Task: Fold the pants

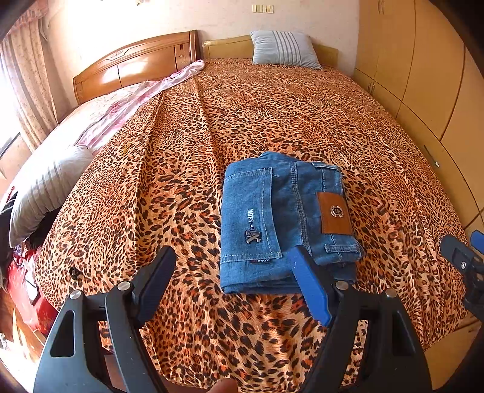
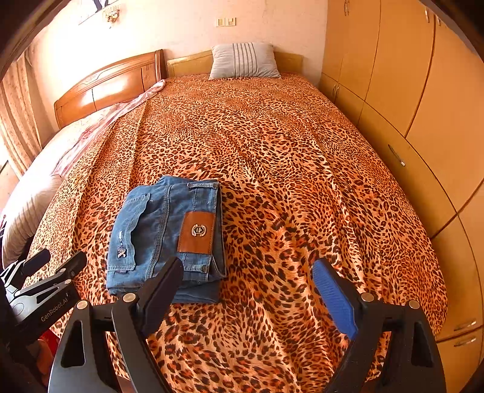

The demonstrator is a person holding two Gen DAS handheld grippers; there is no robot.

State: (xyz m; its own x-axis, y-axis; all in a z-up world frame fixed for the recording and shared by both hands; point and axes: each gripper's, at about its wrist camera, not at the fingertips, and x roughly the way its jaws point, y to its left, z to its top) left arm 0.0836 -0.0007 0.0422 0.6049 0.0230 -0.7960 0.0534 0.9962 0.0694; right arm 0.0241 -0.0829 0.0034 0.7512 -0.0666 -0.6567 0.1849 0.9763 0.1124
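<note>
On the bed (image 1: 272, 121), the folded jeans (image 1: 281, 223) look heavy yet floppy, best gripped at their thick folded edge; both the left claw (image 1: 233, 290) and the right claw (image 2: 251, 299) gape empty.

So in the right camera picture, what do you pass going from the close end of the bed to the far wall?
Right tongs → folded jeans → leopard bedspread → striped pillow → headboard → wall switches.
</note>
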